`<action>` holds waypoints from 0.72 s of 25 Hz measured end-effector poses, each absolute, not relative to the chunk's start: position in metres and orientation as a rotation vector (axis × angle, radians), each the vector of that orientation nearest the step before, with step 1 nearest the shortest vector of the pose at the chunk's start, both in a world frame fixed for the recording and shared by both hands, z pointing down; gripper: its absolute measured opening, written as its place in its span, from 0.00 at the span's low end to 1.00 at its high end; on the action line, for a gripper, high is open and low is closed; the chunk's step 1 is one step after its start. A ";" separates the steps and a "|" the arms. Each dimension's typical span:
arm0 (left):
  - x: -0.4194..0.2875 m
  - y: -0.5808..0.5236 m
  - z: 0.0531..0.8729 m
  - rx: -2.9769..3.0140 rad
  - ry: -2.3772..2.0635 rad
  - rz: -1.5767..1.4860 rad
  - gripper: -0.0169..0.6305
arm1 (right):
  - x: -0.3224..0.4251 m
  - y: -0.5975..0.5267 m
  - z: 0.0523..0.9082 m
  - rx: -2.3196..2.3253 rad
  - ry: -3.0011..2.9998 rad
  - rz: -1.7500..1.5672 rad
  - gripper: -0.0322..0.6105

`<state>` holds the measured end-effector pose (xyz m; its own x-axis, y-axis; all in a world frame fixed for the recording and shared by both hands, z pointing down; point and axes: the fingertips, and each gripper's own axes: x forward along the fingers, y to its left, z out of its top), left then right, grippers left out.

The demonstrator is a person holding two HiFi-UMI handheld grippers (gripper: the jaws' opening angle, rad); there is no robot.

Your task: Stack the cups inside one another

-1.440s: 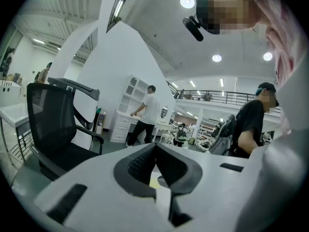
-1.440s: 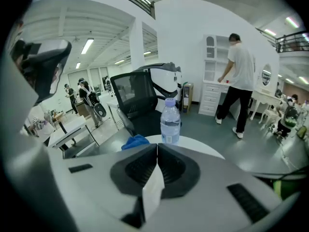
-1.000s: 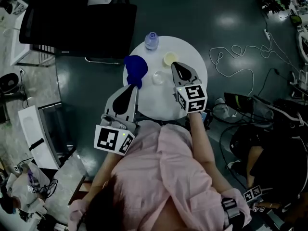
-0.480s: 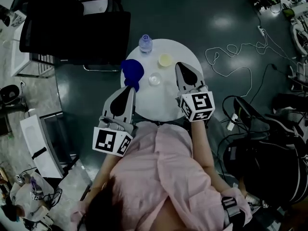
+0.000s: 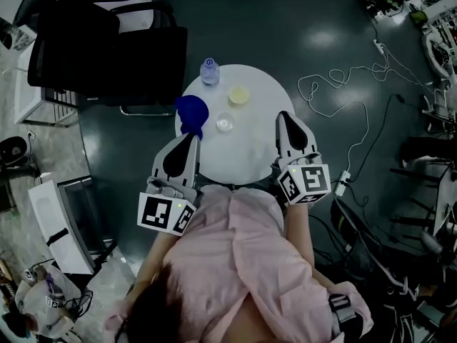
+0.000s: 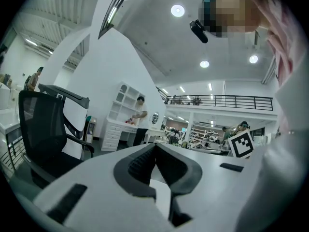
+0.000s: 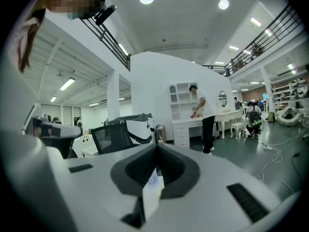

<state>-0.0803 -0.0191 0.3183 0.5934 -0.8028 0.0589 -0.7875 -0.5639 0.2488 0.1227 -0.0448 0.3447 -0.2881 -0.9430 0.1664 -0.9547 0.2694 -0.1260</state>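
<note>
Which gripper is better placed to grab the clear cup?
Left, likely: the left gripper is nearer the clear cup; the right gripper hangs at the table's right edge, farther off. Both jaws are shut.

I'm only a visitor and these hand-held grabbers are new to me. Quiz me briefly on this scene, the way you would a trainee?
1. True or false: one cup already sits inside the other.
2. Which lies nearest the left gripper? A) crumpled blue cloth-like bundle B) bottle C) yellow cup
3. Fill in: the right gripper has its jaws ____.

Key:
1. False: the pale yellow cup and the clear plastic cup stand apart on the round white table.
2. A.
3. Shut, with nothing held.
</note>
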 end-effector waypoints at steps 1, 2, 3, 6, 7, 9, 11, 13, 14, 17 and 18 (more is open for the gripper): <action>-0.081 -0.019 0.318 2.577 -1.309 -0.090 0.05 | 0.126 -0.040 0.345 1.858 -2.449 0.319 0.10; -0.081 -0.018 0.317 2.580 -1.308 -0.092 0.05 | 0.130 -0.035 0.345 1.877 -2.442 0.327 0.10; -0.082 -0.018 0.317 2.582 -1.308 -0.094 0.05 | 0.134 -0.031 0.345 1.894 -2.434 0.333 0.10; -0.081 -0.018 0.316 2.589 -1.305 -0.097 0.05 | 0.144 -0.021 0.347 1.929 -2.414 0.338 0.10; -0.080 -0.018 0.317 2.591 -1.302 -0.094 0.05 | 0.147 -0.018 0.348 1.938 -2.404 0.341 0.10; -0.078 -0.017 0.319 2.597 -1.292 -0.083 0.05 | 0.153 -0.011 0.350 1.961 -2.383 0.353 0.10; -0.076 -0.015 0.321 2.601 -1.283 -0.071 0.05 | 0.157 -0.004 0.352 1.983 -2.366 0.369 0.10; -0.074 -0.012 0.323 2.599 -1.276 -0.066 0.05 | 0.158 0.004 0.355 1.998 -2.361 0.397 0.10; -0.072 -0.011 0.323 2.599 -1.271 -0.063 0.05 | 0.158 0.007 0.357 2.004 -2.363 0.419 0.10; -0.064 -0.005 0.325 2.610 -1.247 -0.046 0.05 | 0.152 0.016 0.365 2.019 -2.368 0.495 0.10; -0.061 -0.003 0.326 2.614 -1.238 -0.039 0.05 | 0.150 0.018 0.368 2.021 -2.371 0.518 0.10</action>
